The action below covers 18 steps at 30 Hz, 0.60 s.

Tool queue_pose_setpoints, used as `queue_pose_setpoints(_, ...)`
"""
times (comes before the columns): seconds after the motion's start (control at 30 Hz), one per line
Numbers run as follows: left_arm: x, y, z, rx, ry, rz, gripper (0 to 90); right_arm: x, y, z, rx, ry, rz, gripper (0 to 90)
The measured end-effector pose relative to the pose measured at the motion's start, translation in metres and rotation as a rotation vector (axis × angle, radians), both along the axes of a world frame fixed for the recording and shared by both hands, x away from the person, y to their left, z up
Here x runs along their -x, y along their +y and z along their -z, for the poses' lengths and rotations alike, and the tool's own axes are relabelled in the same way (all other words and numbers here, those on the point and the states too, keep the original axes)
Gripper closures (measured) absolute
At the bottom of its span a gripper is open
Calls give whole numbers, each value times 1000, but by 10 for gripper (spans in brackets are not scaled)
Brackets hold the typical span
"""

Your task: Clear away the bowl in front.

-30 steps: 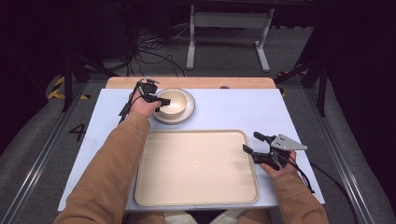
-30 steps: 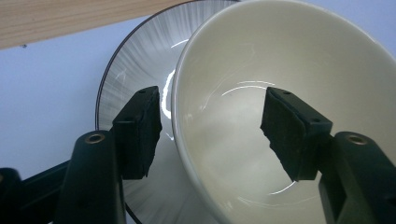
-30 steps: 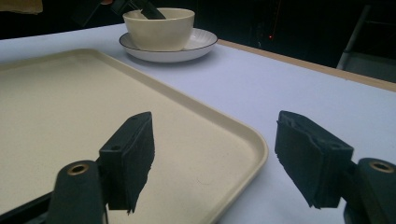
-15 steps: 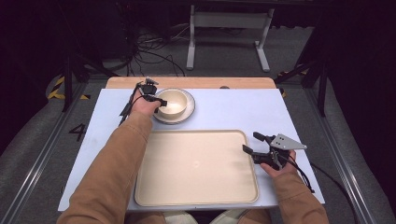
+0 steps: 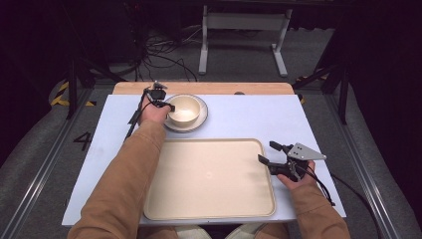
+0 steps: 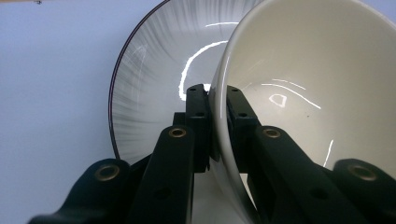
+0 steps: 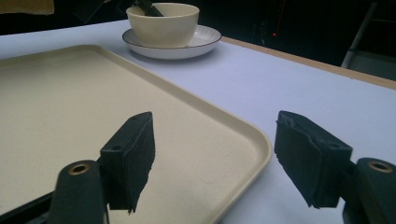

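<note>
Now we see the tray [image 5: 209, 180] lying near the front edge of the table [image 5: 249, 119], with open table surface between it and the plate [image 5: 198, 121] at the back left. Its flat inside looks empty. The bowl [image 5: 183, 110] stands on the plate and seems empty too, though part of its inside is hidden. Our left gripper [image 5: 167, 105] pinches the bowl's rim, one jaw inside and one outside. Our right gripper [image 5: 266, 153] is spread wide just beside the tray's right edge, holding nothing.
</note>
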<state>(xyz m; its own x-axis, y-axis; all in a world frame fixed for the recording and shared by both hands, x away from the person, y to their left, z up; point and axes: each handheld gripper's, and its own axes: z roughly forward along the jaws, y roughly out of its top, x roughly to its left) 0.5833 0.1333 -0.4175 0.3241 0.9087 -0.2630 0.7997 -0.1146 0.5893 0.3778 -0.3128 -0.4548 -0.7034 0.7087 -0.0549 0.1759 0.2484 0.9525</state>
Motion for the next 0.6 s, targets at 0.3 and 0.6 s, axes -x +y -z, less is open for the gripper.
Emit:
queue_pose_setpoints(0.3, 3, -2, -9, -1, -12, 1, 825, 0, 0, 0, 2, -1, 2, 295)
queue_pose_setpoints(0.6, 8, 1, -23, 24, -33, 19, 821, 0, 0, 0, 2, -1, 1, 286)
